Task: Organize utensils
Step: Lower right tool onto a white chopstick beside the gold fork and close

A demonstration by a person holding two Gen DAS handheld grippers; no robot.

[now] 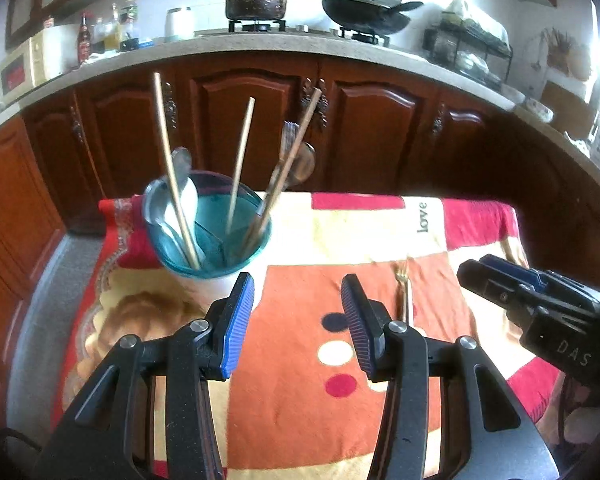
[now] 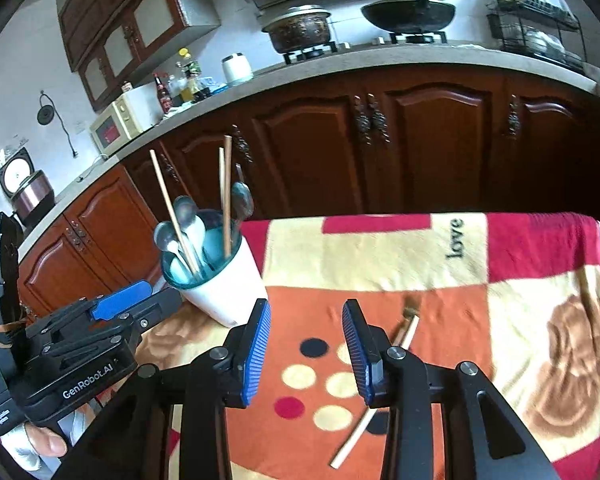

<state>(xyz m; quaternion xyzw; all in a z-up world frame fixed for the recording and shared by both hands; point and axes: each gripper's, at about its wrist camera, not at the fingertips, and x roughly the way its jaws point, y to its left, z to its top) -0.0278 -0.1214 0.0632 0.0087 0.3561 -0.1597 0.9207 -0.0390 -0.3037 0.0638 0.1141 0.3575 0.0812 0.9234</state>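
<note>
A white utensil holder with a teal rim [image 1: 208, 232] [image 2: 220, 284] stands at the table's far left corner, holding chopsticks, spoons and a fork. One gold fork [image 1: 405, 296] [image 2: 410, 322] lies flat on the cloth, tines pointing away. My left gripper [image 1: 298, 284] [image 2: 156, 298] hovers open just in front of the holder, nothing between its blue pads. The fork lies just right of its right finger. My right gripper [image 2: 306, 306] [image 1: 484, 270] is open above the cloth with nothing in it. Its right finger hides the middle of the fork's handle.
A patterned red, orange and cream cloth [image 1: 340, 240] [image 2: 500, 320] covers the small table, whose far edge faces dark wooden cabinets [image 1: 252, 120]. Beyond is a counter with a stove, pots, bottles and a microwave. A person's thumb [image 2: 48, 442] shows under the left gripper.
</note>
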